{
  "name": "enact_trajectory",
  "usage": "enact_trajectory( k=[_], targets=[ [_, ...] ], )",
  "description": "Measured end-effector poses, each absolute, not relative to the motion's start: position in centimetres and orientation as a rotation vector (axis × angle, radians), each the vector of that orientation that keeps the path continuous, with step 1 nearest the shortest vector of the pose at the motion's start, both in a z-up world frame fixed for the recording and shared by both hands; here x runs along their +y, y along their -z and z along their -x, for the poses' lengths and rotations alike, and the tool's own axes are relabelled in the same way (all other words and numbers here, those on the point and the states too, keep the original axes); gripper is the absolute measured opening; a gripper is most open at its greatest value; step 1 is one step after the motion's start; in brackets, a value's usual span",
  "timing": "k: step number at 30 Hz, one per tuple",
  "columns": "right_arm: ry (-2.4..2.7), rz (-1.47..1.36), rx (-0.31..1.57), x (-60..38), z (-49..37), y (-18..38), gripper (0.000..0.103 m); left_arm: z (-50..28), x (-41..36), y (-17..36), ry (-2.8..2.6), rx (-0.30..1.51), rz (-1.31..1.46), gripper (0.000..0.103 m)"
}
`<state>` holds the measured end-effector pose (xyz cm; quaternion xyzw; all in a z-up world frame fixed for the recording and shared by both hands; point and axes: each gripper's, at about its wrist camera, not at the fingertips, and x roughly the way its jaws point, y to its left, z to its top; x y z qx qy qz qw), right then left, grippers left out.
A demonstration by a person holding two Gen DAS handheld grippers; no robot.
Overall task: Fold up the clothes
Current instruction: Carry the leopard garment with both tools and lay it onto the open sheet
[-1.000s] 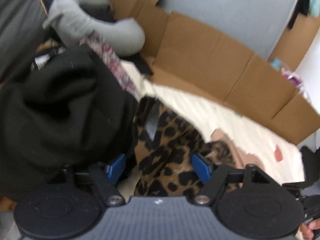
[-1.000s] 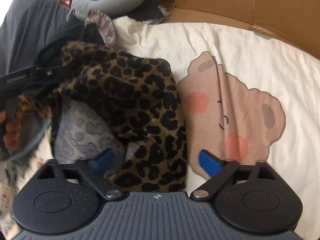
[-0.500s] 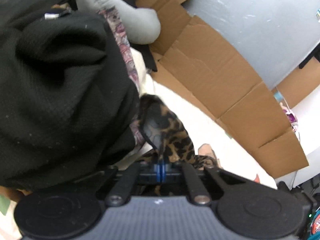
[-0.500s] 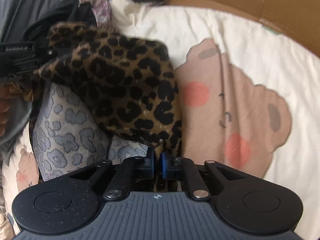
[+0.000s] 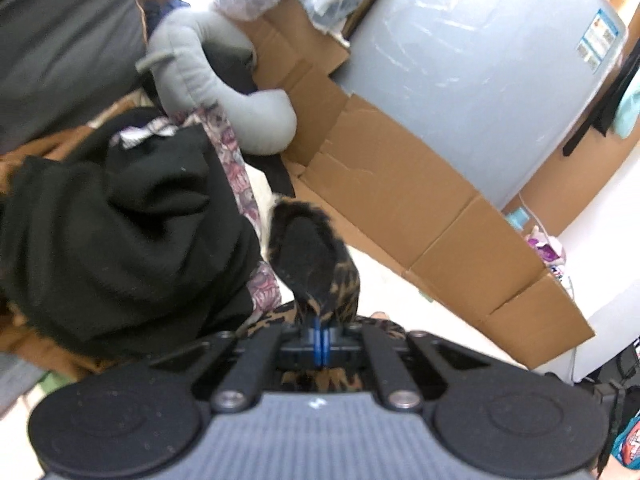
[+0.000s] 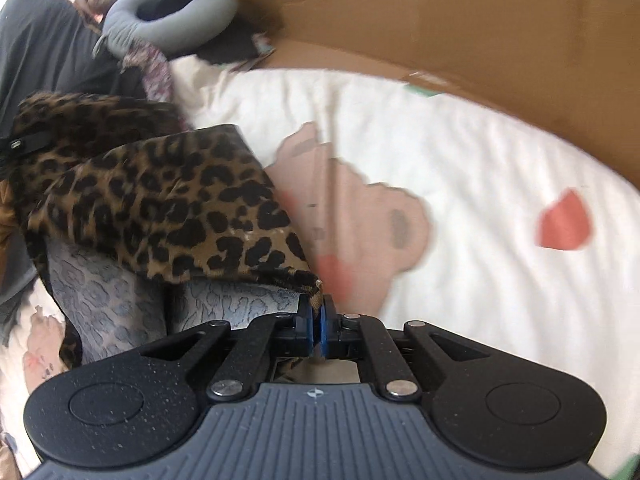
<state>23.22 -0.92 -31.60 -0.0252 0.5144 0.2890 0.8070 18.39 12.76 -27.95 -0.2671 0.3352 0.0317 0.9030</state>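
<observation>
The leopard-print garment (image 6: 168, 208) hangs stretched between the two grippers above the bed (image 6: 460, 184), its brown spotted face up and its pale grey inside showing underneath on the near side. Below it lies a white sheet printed with a pink bear (image 6: 360, 216) and a red patch (image 6: 564, 220).

To the left of the garment, in the left wrist view, a heap of black clothing (image 5: 120, 232) crowds close, with a strip of purple patterned fabric (image 5: 240, 184) along its edge. Behind the heap sit a grey neck pillow (image 5: 224, 96) and a dark grey cushion (image 5: 68, 32). Flattened cardboard (image 5: 420, 200) runs along the far side of the bed, and a grey wrapped mattress (image 5: 472, 80) leans behind it.

The left gripper (image 5: 321, 336) has its blue fingers pressed together on one edge of the garment (image 5: 316, 264), which rises as a dark blurred fold just past them. The right gripper (image 6: 317, 322) is likewise clamped, its fingers pinching the garment's near corner, with the fabric spreading away to the upper left.
</observation>
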Motion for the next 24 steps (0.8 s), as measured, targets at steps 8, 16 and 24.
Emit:
enact_trajectory(
  k=[8, 16, 24],
  targets=[
    [-0.52, -0.033, 1.065, -7.5, -22.4, 29.6, 0.001, -13.7, 11.1, 24.8, -0.112, 0.686, 0.565, 0.001],
    [-0.426, -0.108, 1.012, -13.7, -20.3, 27.5, 0.001, -10.4, 8.9, 22.7, -0.137, 0.684, 0.574, 0.001],
    [-0.331, -0.194, 1.028, -21.3, -16.5, 26.7, 0.001, -5.6, 6.3, 23.9, -0.161, 0.749, 0.598, 0.001]
  ],
)
